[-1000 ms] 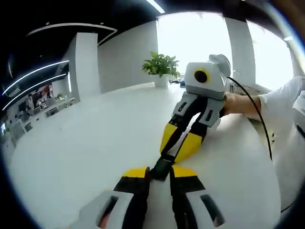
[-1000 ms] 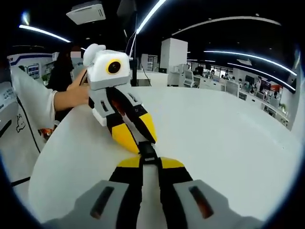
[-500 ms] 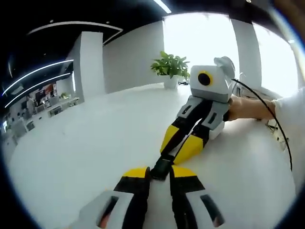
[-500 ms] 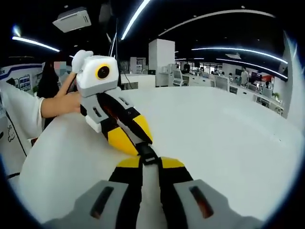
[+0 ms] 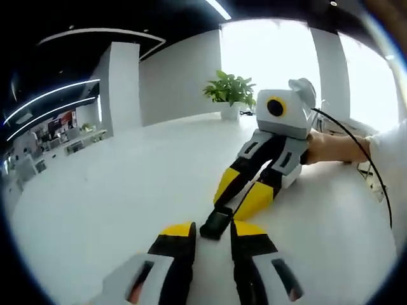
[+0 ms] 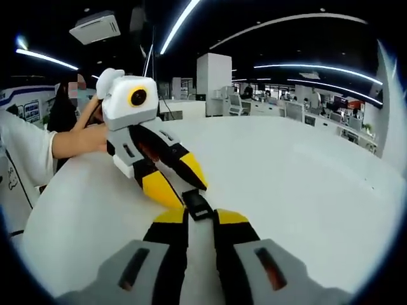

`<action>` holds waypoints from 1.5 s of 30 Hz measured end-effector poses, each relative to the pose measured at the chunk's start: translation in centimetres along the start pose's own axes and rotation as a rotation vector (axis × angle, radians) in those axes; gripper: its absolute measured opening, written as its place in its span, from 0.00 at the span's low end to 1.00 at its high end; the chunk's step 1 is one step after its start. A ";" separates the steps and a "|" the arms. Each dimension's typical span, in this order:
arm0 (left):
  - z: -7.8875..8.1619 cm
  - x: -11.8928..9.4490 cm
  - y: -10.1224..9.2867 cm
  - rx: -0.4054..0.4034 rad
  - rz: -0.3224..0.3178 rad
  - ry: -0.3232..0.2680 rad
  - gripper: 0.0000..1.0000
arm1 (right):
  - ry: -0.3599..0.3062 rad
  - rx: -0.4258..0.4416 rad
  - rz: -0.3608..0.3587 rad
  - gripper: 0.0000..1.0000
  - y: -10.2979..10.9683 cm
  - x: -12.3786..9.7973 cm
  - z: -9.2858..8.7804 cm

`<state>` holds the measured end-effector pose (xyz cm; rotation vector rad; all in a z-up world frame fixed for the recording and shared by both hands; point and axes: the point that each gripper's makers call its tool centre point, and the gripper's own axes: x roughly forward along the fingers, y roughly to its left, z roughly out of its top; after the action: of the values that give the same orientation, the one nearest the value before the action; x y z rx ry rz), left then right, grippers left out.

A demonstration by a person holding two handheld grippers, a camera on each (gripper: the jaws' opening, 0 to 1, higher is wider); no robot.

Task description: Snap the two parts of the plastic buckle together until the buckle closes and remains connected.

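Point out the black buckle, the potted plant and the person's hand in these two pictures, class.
buckle [image 5: 216, 223]: left gripper view, middle of its black body.
potted plant [image 5: 230, 90]: left gripper view, on its green leaves.
person's hand [image 6: 89, 136]: right gripper view, back of the hand behind the other tongs.

Both ends of the black buckle [image 5: 217, 222] lay behind yellow jaw tips, so its joint stayed hidden and perhaps closed. A sleeve [image 6: 28, 152] ran off the edge, and the distant desks [image 6: 305, 114] were blurred.
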<state>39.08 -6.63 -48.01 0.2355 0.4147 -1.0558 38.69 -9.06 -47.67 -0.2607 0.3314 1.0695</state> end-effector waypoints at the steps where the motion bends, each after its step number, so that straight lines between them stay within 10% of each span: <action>1: 0.0 0.0 0.0 0.002 0.001 0.001 0.21 | 0.000 0.001 0.000 0.16 -0.1 0.0 0.0; 13: 1.7 -1.8 -1.0 -0.038 -0.033 -0.056 0.37 | -0.032 -0.004 -0.023 0.22 -0.3 -1.4 1.7; 28: 3.7 -7.7 -1.5 0.082 0.131 -0.176 0.50 | -0.090 -0.001 -0.075 0.49 2.0 -6.1 3.7; 45: 0.0 -13.1 -2.6 -0.025 0.293 -0.151 0.71 | -0.115 -0.005 -0.304 0.69 3.2 -11.5 2.5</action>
<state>31.21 2.52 -42.24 0.1858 0.2479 -0.7744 31.13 -16.05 -41.07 -0.2441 0.1788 0.7819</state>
